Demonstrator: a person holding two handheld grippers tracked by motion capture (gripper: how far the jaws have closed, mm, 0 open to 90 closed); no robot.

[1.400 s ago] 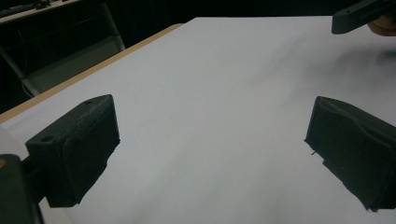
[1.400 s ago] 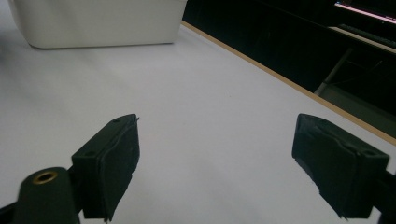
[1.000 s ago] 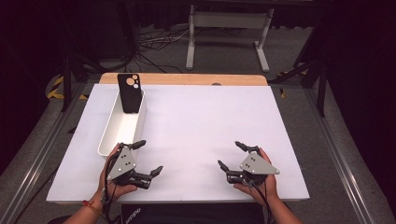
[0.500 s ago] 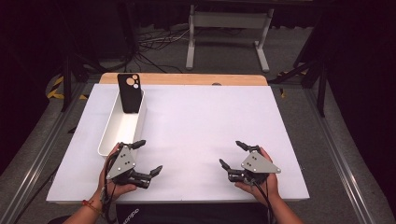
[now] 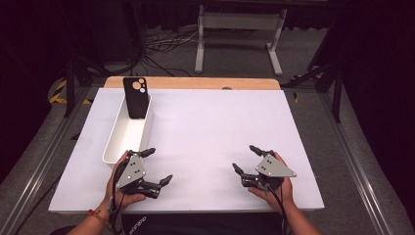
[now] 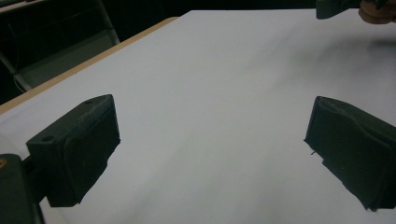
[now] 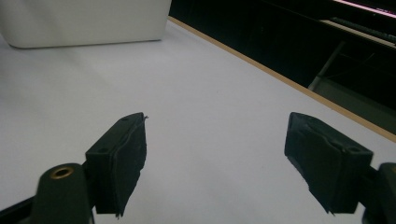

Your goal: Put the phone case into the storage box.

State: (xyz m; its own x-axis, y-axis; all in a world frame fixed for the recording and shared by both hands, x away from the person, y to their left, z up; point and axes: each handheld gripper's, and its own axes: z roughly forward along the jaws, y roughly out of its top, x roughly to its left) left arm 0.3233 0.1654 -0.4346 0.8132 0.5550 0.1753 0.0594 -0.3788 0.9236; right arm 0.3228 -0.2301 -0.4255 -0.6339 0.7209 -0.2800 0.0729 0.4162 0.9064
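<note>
A black phone case [image 5: 135, 98] with round camera holes leans upright against the far end of a long white tray [image 5: 123, 142] on the left of the white table [image 5: 210, 122]. My left gripper [image 5: 160, 164] is held low near the front edge, just below the tray's near end, open with nothing between its jaws. The left gripper view shows the same gripper [image 6: 210, 140] with bare table between its pads. My right gripper [image 5: 243, 156] rests at the front right, open and empty too. In its own view the right gripper [image 7: 217, 130] points toward the tray [image 7: 84, 21].
The table's wooden far edge [image 5: 195, 82] borders a dark floor with cables and a metal stand [image 5: 240, 29]. The other hand and its gripper [image 6: 336, 7] appear at the top right of the left gripper view. Metal rails [image 5: 29, 171] run along both sides of the table.
</note>
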